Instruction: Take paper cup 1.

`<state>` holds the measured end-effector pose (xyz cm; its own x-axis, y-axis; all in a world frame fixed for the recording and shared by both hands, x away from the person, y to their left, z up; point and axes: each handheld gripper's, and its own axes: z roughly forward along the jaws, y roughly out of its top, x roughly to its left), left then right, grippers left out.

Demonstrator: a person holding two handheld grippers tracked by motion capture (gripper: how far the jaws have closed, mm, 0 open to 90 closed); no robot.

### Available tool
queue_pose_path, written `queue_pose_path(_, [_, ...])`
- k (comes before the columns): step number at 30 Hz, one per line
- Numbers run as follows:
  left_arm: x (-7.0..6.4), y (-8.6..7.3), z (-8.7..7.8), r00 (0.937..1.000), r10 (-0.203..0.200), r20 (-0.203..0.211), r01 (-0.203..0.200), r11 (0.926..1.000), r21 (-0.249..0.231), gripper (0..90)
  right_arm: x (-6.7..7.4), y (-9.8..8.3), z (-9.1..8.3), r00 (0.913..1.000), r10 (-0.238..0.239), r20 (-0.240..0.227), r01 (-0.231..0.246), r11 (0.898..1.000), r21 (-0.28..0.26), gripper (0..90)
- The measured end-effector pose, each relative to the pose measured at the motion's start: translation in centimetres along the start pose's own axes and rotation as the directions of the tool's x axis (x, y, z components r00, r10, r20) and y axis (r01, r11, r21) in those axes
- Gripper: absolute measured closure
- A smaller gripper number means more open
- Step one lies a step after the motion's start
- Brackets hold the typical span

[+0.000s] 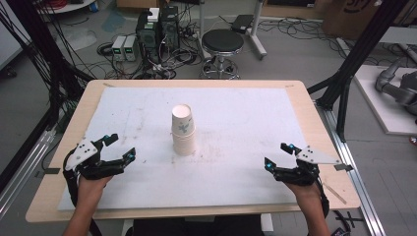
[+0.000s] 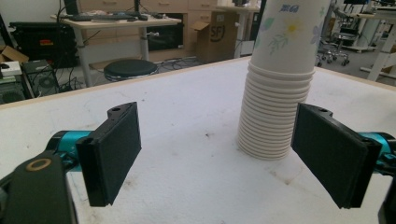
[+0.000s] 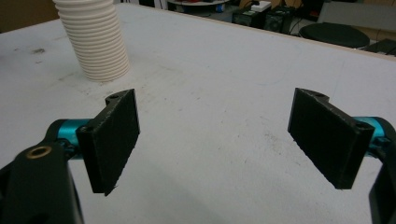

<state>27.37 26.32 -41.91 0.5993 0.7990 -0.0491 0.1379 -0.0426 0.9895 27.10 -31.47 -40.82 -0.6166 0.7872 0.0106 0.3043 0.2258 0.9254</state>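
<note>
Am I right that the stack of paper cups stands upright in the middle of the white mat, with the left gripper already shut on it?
Not quite: the left gripper is open and apart from the stack of paper cups, as the high view shows. The stack does stand upright mid-mat.

Left gripper view: brown cardboard box (image 2: pixel 212 39) on the floor, behind and left of the cup stack (image 2: pixel 275 93), carries dark letters I read as "SF"; nothing further is legible. Top cup has small blue characters near its rim, above the flower print, too blurred to read. High view: box (image 1: pixel 351 14) far right of the stack, dark print cut off, unreadable.
</note>
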Motion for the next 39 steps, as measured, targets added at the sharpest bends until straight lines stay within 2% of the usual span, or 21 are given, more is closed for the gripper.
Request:
queue_pose_path(5, [-0.1,0.0,0.0,1.0,0.002,0.001,-0.002,1.0,0.003,16.0,0.1,0.1,-0.1,1.0,0.004,-0.002,-0.004,1.0,-0.003,17.1])
queue_pose_path(8, [0.0,-0.1,0.1,0.9997,-0.011,0.022,0.011,0.9999,-0.001,16.2,0.0,0.0,0.1,1.0,0.007,-0.004,-0.007,1.0,0.001,17.0])
queue_pose_path(13, [-0.1,0.0,0.4,0.9992,-0.026,0.031,0.026,0.9997,-0.003,16.4,-0.2,0.1,0.2,1.0,-0.003,0.004,0.003,1.0,-0.005,17.1])
queue_pose_path(14, [-0.2,0.0,0.5,0.9989,-0.033,0.033,0.032,0.9994,0.011,16.4,-0.4,0.1,0.2,1.0,0.006,0.004,-0.006,1.0,-0.009,17.1])
queue_pose_path(17, [-0.4,0.1,0.5,0.9985,-0.039,0.038,0.039,0.9992,0.009,16.4,-0.8,0.1,0.1,0.9998,0.022,0.005,-0.022,1.0,-0.019,17.0])
queue_pose_path(22, [-0.5,0.3,0.9,0.999,-0.029,0.034,0.029,0.9995,-0.008,15.9,-1.0,0.0,0.0,0.9997,0.026,-0.005,-0.026,1.0,-0.016,17.1])
queue_pose_path(26, [-0.8,0.6,0.9,0.9991,-0.017,0.039,0.017,0.9998,-0.004,15.9,-0.9,-0.1,0.0,0.9994,0.032,-0.015,-0.032,0.999,0.007,17.4])
queue_pose_path(29, [-1.1,0.9,0.8,0.9985,-0.015,0.052,0.015,0.9999,-0.003,16.0,-0.3,0.1,-0.2,0.9996,0.024,-0.014,-0.024,1.0,0.004,17.4])
queue_pose_path(32, [-1.2,1.4,1.1,0.9968,-0.033,0.073,0.034,0.9994,-0.007,16.0,0.0,0.4,-0.2,0.9999,0.004,-0.016,-0.004,1.0,0.003,17.3])
queue_pose_path(39, [-1.4,2.9,1.9,0.993,-0.05,0.107,0.052,0.9984,-0.022,16.0,-0.1,0.3,0.2,0.9992,0.007,-0.038,-0.006,1.0,0.023,17.4])
